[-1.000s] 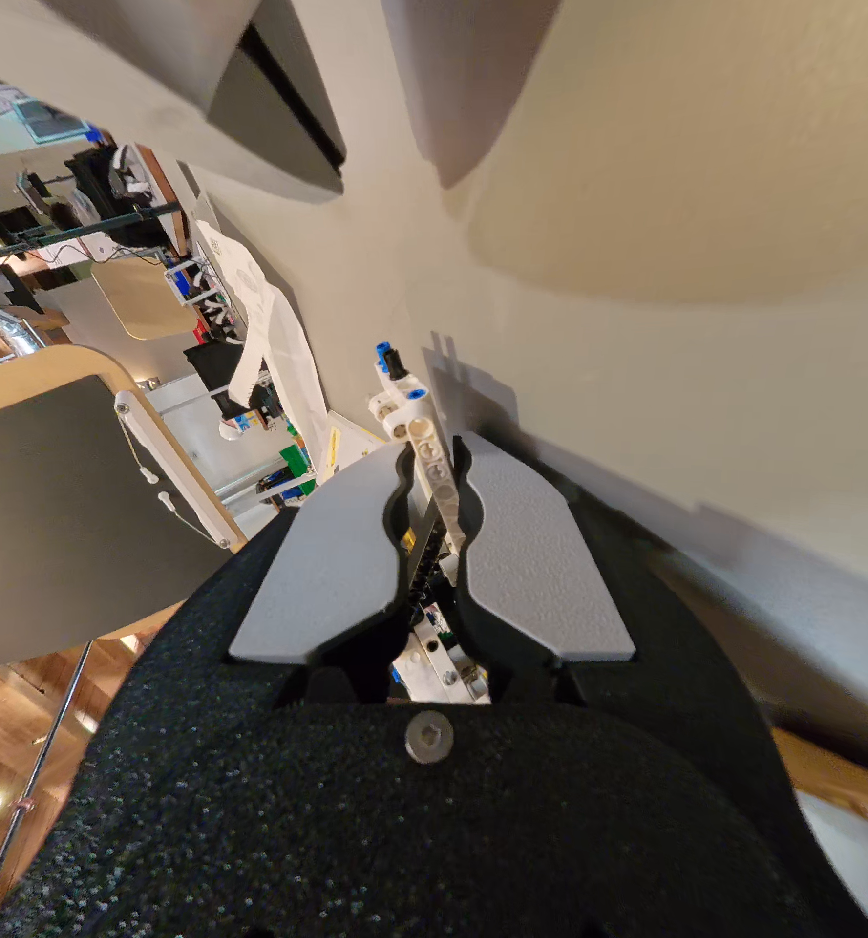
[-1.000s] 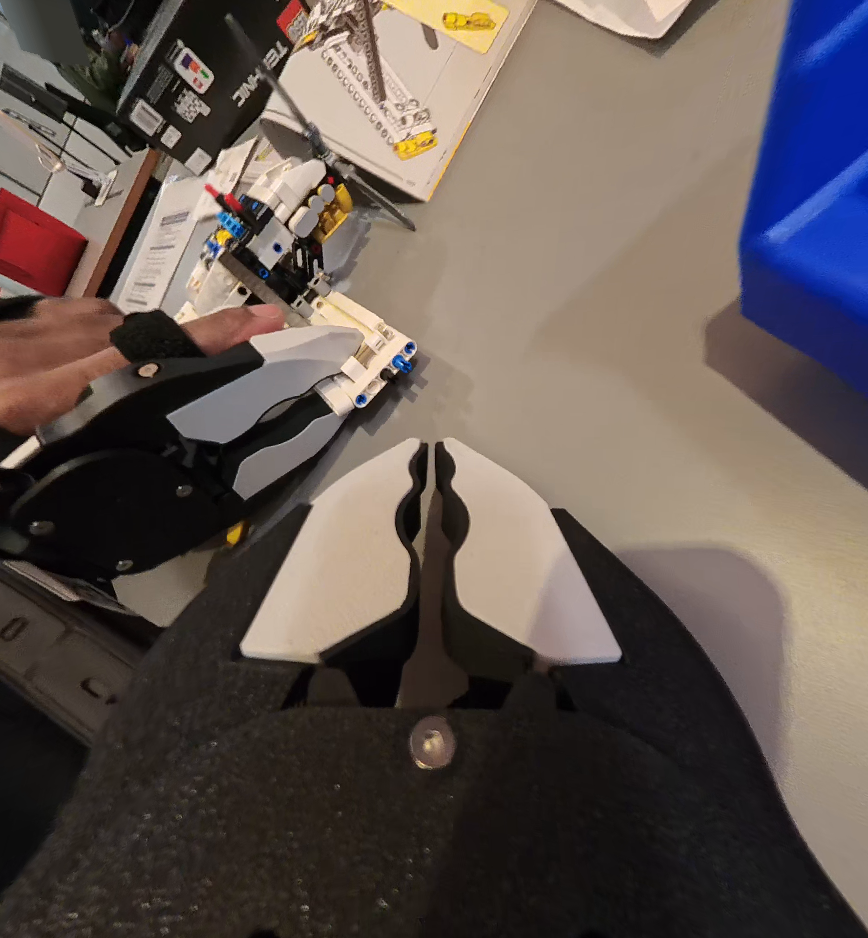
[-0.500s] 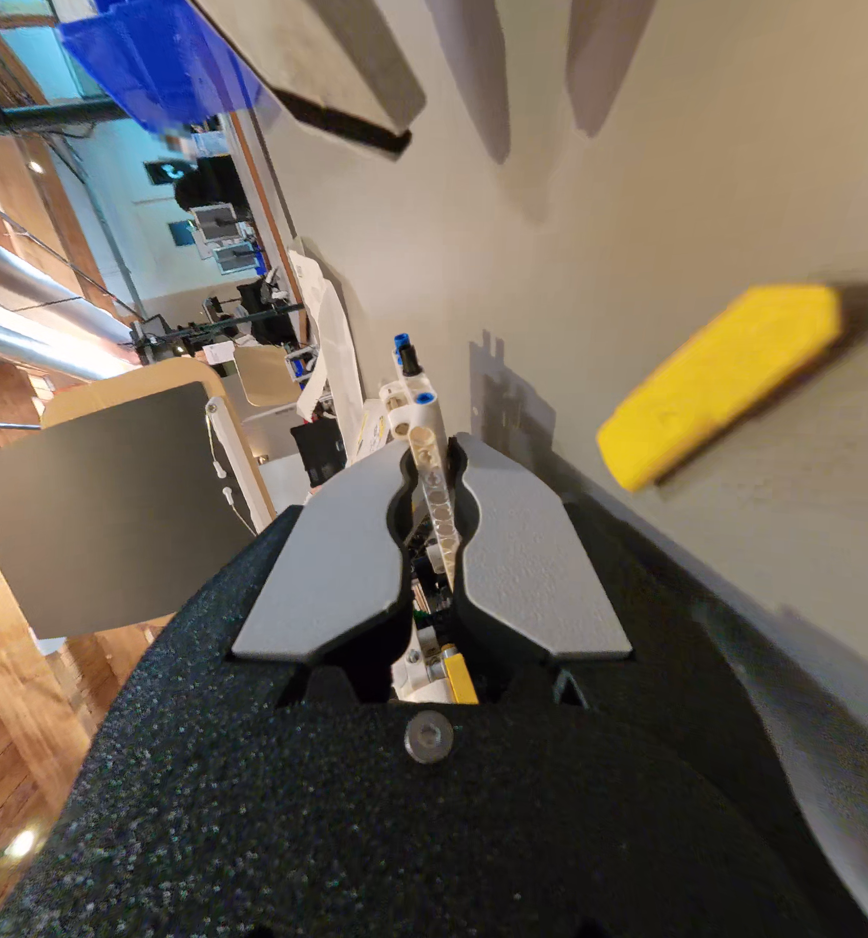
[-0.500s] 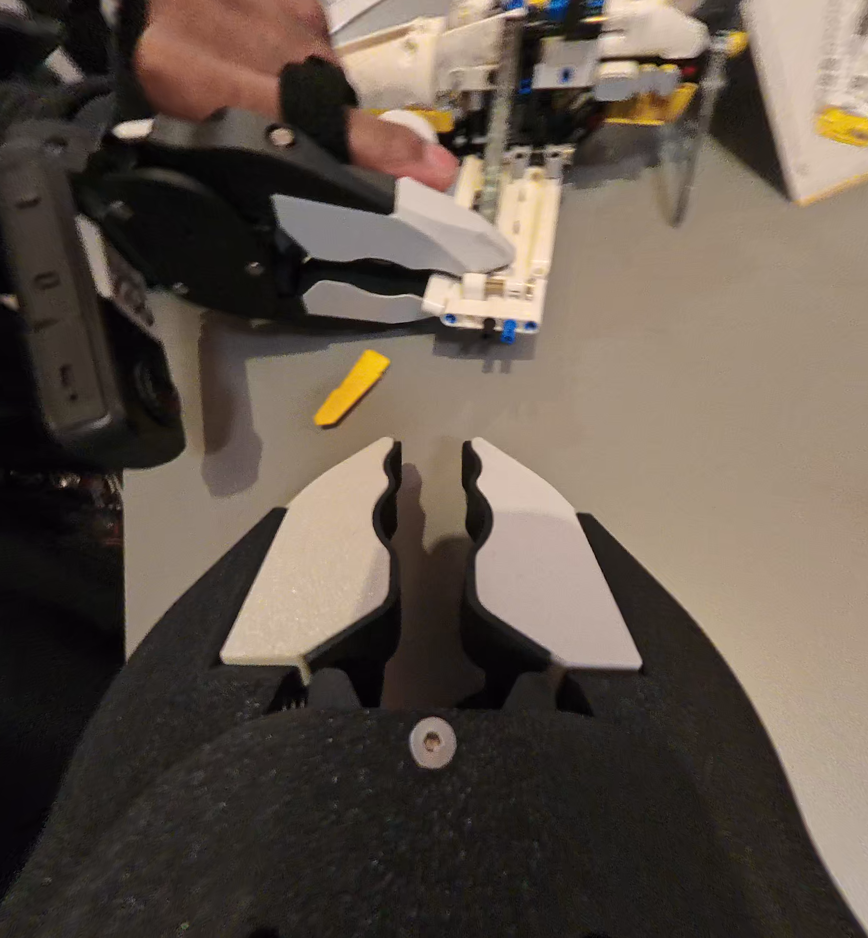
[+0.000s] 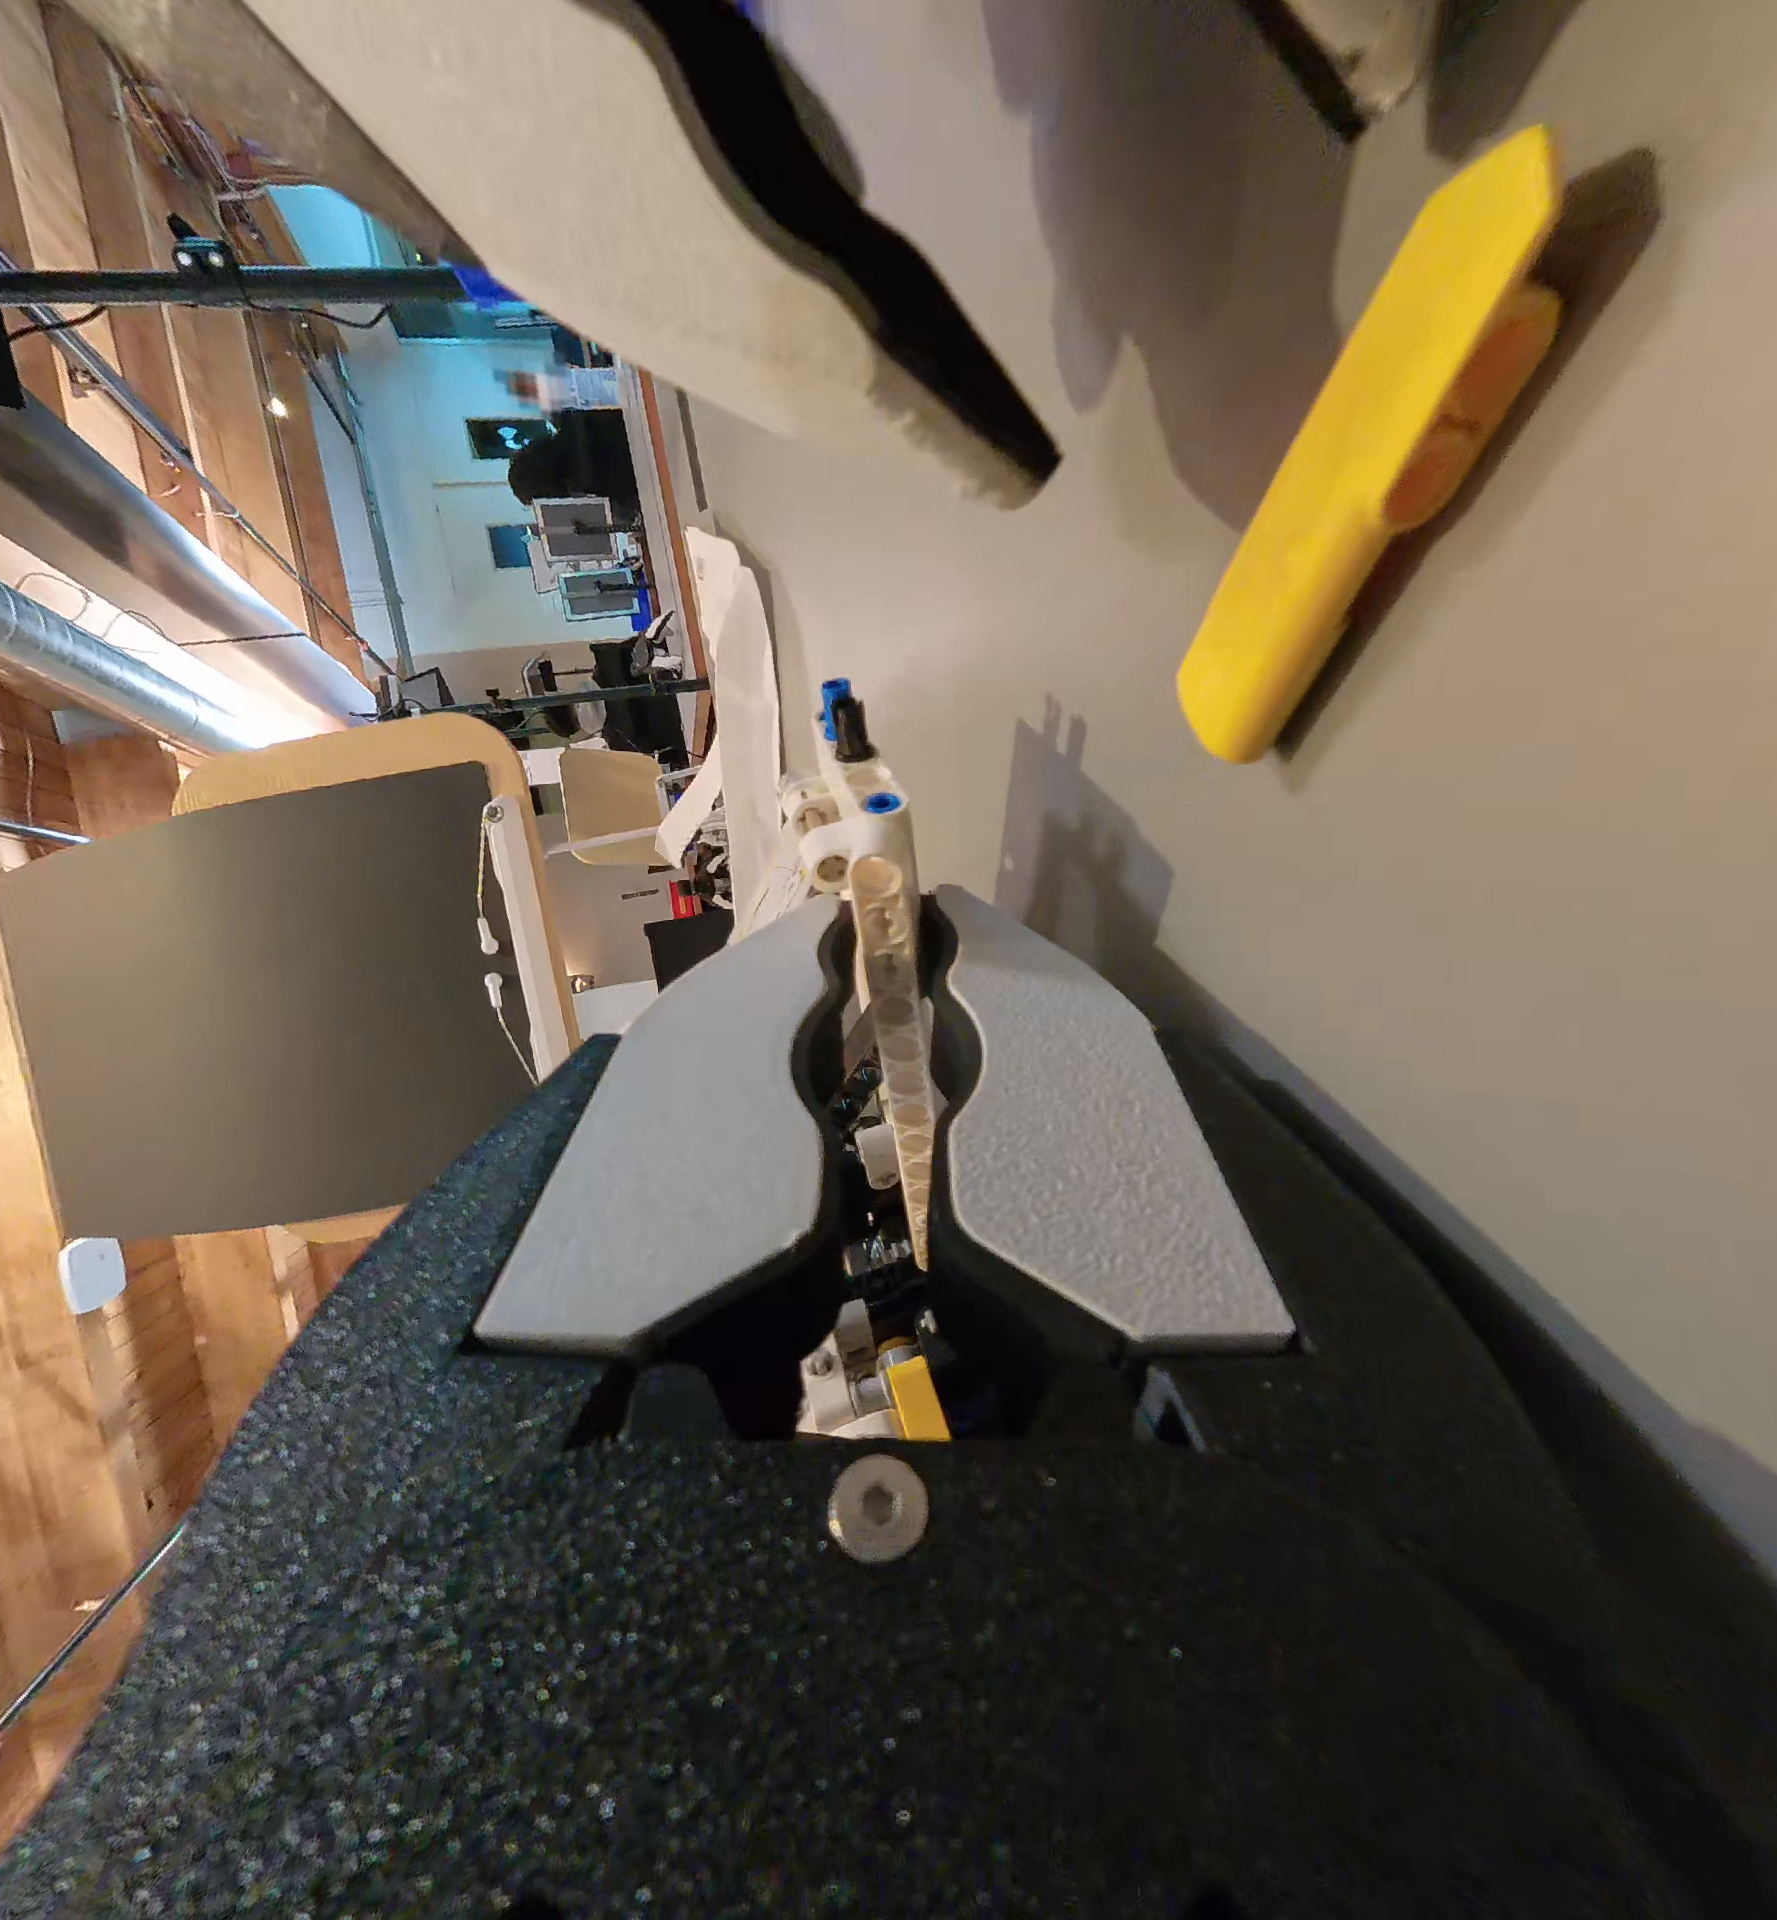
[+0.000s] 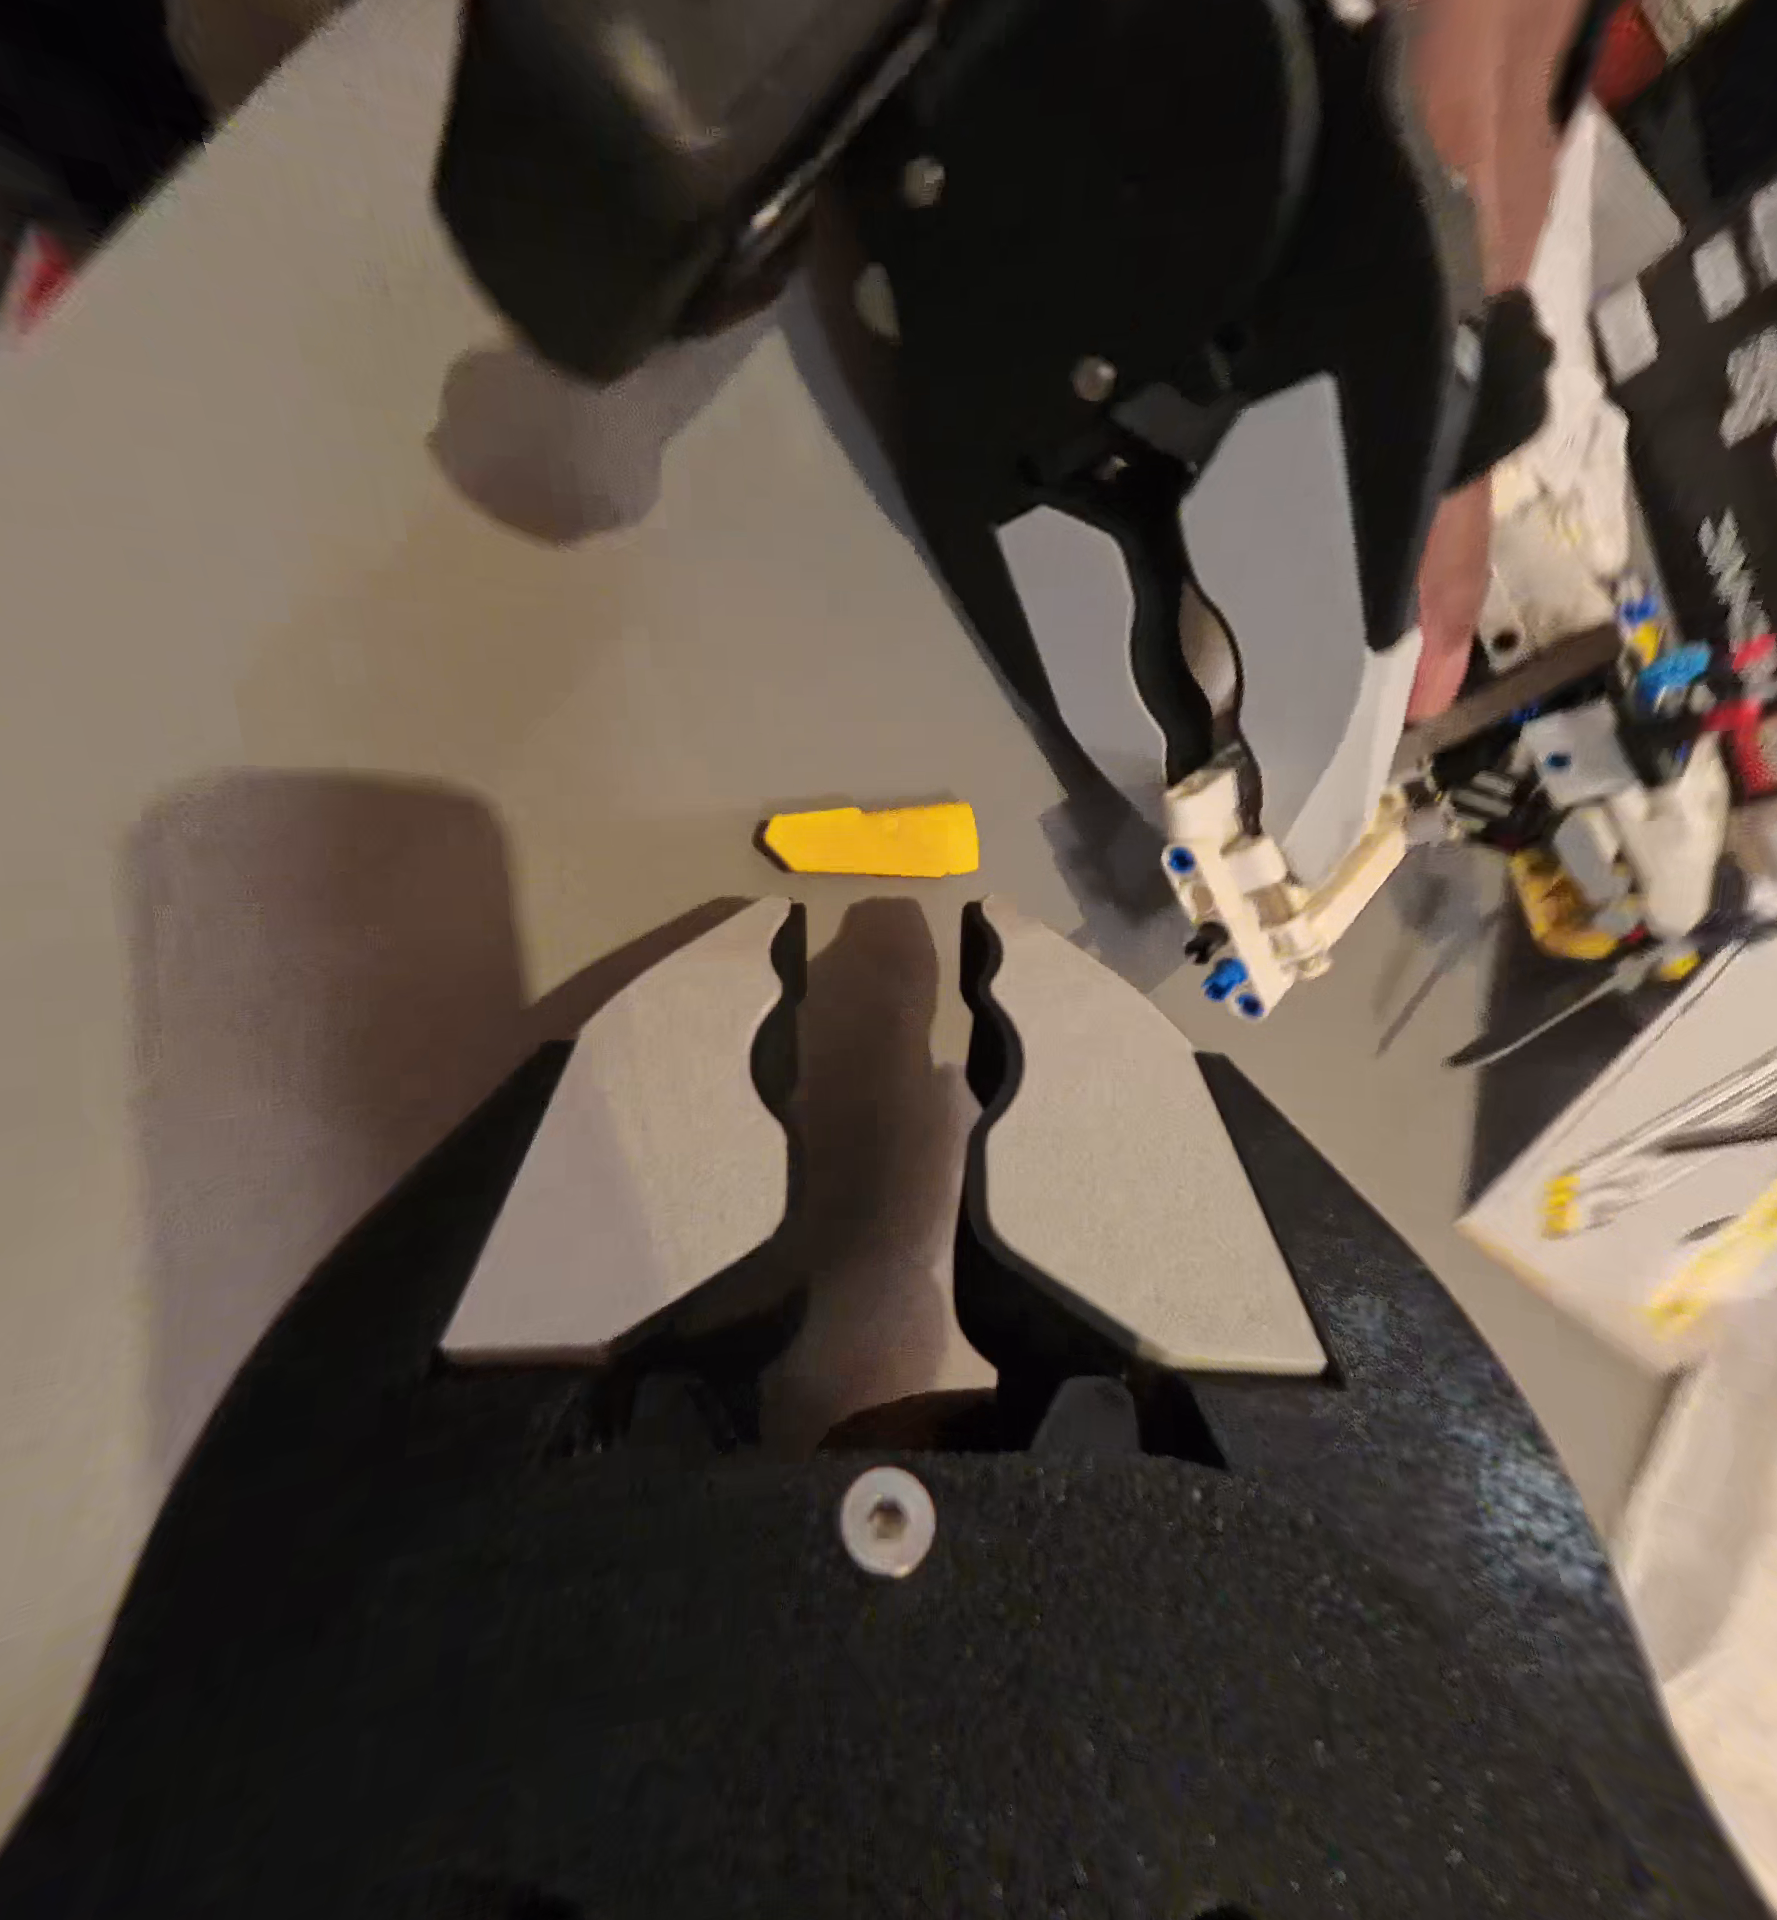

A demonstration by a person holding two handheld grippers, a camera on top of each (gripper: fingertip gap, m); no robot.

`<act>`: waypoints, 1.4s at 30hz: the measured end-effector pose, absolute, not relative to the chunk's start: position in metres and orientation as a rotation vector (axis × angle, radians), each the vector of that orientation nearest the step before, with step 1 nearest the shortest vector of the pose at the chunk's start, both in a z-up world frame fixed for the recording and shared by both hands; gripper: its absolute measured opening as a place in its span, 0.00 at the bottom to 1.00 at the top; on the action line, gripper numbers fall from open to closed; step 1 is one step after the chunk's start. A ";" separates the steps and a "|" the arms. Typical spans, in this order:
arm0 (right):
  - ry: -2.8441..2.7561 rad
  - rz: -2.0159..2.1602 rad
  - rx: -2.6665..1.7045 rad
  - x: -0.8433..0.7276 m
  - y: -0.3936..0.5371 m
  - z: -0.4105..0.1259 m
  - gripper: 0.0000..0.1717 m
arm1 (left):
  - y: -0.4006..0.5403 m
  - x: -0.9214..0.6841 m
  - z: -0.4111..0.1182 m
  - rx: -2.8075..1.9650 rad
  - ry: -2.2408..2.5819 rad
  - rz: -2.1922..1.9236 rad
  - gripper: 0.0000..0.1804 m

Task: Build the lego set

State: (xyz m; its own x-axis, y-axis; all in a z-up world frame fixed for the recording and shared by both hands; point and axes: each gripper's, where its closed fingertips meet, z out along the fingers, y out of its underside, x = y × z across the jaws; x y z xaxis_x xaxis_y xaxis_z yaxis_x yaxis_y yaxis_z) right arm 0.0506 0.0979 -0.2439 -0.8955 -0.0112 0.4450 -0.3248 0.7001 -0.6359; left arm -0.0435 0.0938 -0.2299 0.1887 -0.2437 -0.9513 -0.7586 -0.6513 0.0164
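The yellow piece [image 6: 868, 842] lies flat on the grey table [image 6: 448, 675], just beyond the tips of the right gripper [image 6: 884, 914], at twelve o'clock from them in the right wrist view. That gripper's jaws stand spread, with only table and shadow between them; nothing is in its grasp. In the left wrist view the same yellow piece [image 5: 1372, 447] lies at about two o'clock from the left gripper [image 5: 889, 914].

The left gripper pinches the white beam [image 5: 894, 997] of a white brick model [image 6: 1248, 904], both fingers [image 5: 1060, 1122] closed against it. The rest of the model reaches toward three o'clock in the right wrist view, where a printed booklet [image 6: 1694, 1226] and a dark box [image 6: 1746, 416] lie nearby. A person's hand [image 6: 1455, 540] grips the left tool.

By my reading, the right gripper is lined up at the yellow piece with jaws ready, while the left holds the model.
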 end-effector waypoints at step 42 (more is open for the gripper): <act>-2.425 0.432 1.238 0.043 0.081 -0.251 0.15 | 0.085 -0.055 -0.215 -2.020 0.746 1.356 0.06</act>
